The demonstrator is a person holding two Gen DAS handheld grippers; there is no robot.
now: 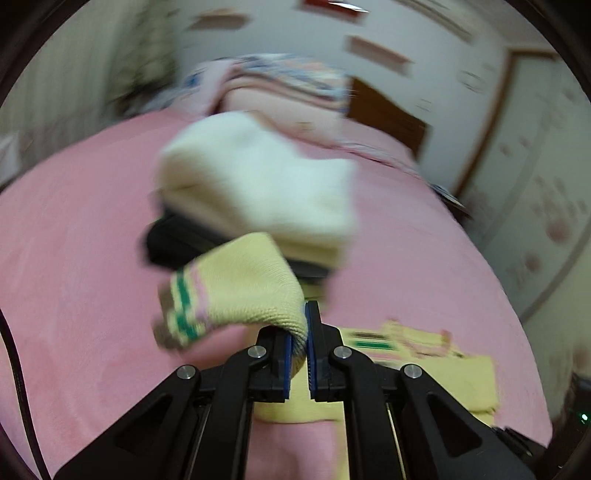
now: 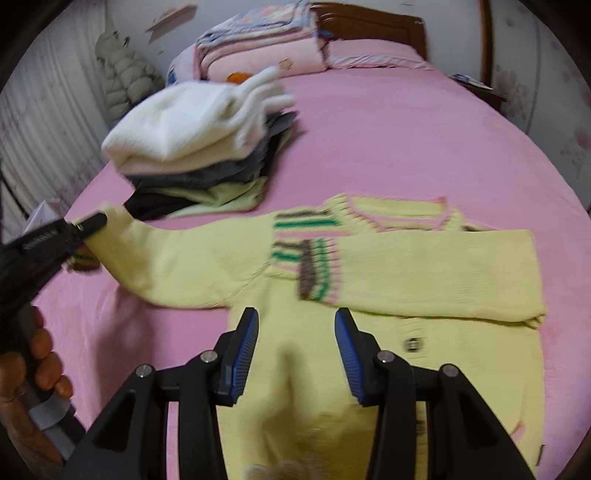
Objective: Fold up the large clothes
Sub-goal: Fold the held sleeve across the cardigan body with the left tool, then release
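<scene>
A pale yellow knitted cardigan (image 2: 406,280) with green, pink and brown stripes lies flat on the pink bed. Its right sleeve is folded across the chest. My left gripper (image 1: 299,332) is shut on the cuff end of the left sleeve (image 1: 236,291), lifted off the bed; it shows in the right wrist view (image 2: 88,225) at the far left, with the sleeve (image 2: 177,258) stretched out sideways. My right gripper (image 2: 295,350) is open and empty, hovering over the cardigan's lower body.
A stack of folded clothes (image 2: 199,147), white on top, sits on the bed beyond the left sleeve; it also shows in the left wrist view (image 1: 258,188). Pillows and a folded quilt (image 2: 258,44) lie at the wooden headboard (image 2: 373,26). A padded coat (image 2: 125,77) hangs at the left wall.
</scene>
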